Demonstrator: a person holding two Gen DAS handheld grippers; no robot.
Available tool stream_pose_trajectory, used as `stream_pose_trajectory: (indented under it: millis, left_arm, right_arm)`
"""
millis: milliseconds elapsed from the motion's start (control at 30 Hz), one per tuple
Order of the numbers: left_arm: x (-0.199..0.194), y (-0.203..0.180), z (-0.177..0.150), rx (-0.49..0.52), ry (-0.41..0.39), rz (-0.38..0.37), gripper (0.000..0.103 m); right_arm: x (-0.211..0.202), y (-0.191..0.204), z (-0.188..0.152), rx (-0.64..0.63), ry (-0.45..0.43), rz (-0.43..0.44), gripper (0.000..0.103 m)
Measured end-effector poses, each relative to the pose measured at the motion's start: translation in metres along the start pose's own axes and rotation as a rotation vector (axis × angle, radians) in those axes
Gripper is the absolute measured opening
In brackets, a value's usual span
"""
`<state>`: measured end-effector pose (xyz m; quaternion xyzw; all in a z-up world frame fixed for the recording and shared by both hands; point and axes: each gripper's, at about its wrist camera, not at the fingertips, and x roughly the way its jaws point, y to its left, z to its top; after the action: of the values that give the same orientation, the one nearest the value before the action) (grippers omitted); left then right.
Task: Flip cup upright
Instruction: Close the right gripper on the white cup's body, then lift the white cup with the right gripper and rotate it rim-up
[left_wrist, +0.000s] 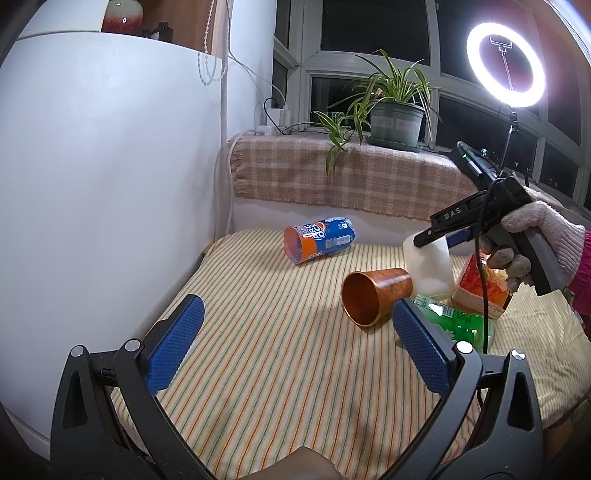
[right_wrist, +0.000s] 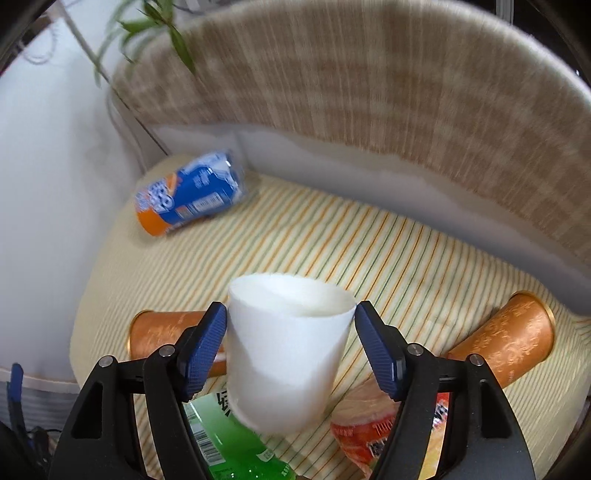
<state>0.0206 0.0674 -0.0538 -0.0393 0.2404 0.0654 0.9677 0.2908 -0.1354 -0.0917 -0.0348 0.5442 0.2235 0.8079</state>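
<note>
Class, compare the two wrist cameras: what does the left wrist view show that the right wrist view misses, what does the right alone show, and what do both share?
Only the left wrist view shows the ring light, the plant pot and the gloved hand.

Only the right wrist view shows a second copper cup, lying at far right.

Both show the white cup between the right gripper fingers, a copper cup on its side, the blue can, the green bottle and the striped cloth.

From the left wrist we look low across the striped cloth (left_wrist: 266, 350) toward the window (left_wrist: 373, 26). From the right wrist we look steeply down, close over a white cup (right_wrist: 284, 354); somewhat blurred. Both views share the blue can (left_wrist: 319, 239) (right_wrist: 188, 192).
</note>
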Motion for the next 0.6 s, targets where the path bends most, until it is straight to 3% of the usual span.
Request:
stream_pose_trajectory:
  millis: [400, 600]
  left_arm:
    - [-0.02, -0.014, 0.002, 0.036, -0.027, -0.005, 0.103]
    - [-0.034, -0.022, 0.004, 0.055, -0.048, -0.013, 0.103]
  right_arm:
    - [-0.08, 0.004, -0.028, -0.054, -0.288, 0.005, 0.068]
    - [-0.124, 0.008, -0.06, -0.054, -0.348, 0.039, 0.068]
